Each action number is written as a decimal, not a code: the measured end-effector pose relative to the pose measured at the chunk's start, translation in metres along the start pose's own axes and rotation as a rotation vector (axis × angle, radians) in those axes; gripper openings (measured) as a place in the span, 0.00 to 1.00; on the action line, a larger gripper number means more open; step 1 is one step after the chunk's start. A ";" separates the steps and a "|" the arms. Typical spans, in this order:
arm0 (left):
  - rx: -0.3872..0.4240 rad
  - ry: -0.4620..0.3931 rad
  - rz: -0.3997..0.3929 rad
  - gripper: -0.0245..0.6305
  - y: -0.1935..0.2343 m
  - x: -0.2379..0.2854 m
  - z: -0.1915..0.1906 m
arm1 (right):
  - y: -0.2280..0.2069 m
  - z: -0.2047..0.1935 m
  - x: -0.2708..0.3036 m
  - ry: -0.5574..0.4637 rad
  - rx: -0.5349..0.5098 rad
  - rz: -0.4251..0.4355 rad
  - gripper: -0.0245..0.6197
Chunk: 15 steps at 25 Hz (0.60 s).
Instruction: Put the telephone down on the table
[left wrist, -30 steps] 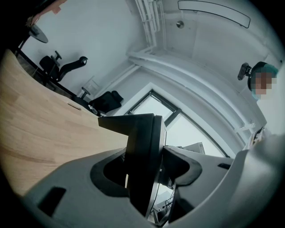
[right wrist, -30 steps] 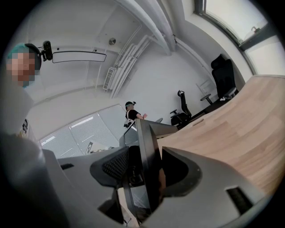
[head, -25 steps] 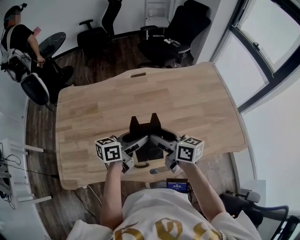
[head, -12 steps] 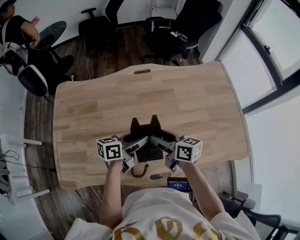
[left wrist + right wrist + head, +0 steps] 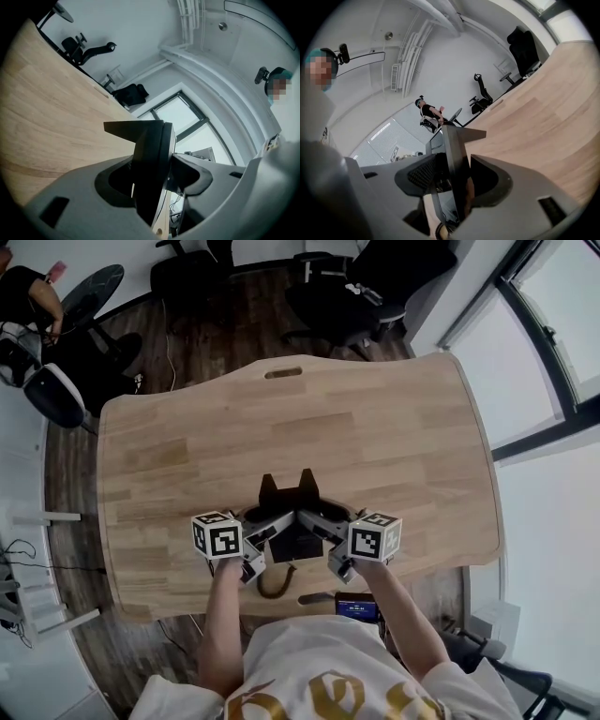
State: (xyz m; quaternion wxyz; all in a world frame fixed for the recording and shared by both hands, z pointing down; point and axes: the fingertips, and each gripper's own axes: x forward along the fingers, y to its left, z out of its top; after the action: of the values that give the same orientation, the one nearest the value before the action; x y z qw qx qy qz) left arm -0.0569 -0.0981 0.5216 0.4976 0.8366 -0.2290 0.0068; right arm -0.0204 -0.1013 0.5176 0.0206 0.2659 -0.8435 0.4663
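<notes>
A black telephone [image 5: 292, 507] hangs low over the near edge of the wooden table [image 5: 281, 427], clamped from both sides. My left gripper [image 5: 273, 529] is shut on its left side and my right gripper [image 5: 322, 526] is shut on its right side. In the left gripper view the telephone [image 5: 149, 164] stands edge-on between the grey jaws of the left gripper [image 5: 157, 180], which press on it. The right gripper view shows the telephone [image 5: 457, 164] edge-on too, gripped by the right gripper [image 5: 452, 180]. A dark coiled cord [image 5: 272, 583] dangles below the telephone.
Black office chairs [image 5: 352, 296] stand behind the table's far edge, and a person sits at the far left [image 5: 28, 301]. A small device with a lit screen [image 5: 356, 607] sits below the near edge. Windows [image 5: 553, 334] run along the right.
Both grippers have sunk together toward the table with the telephone still clamped between them. The cord has come into view below the telephone.
</notes>
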 end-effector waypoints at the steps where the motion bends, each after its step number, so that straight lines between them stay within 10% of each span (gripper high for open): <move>1: -0.007 0.001 0.001 0.38 0.003 0.001 0.000 | -0.003 0.000 0.002 0.006 0.004 -0.001 0.37; 15: -0.070 0.012 0.025 0.38 0.040 0.011 0.006 | -0.033 0.001 0.027 0.059 0.045 -0.005 0.37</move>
State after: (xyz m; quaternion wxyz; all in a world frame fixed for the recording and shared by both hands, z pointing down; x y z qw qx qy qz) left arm -0.0636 -0.1233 0.5545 0.5277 0.8158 -0.2365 0.0100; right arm -0.0274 -0.1277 0.5504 0.0408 0.2545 -0.8312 0.4926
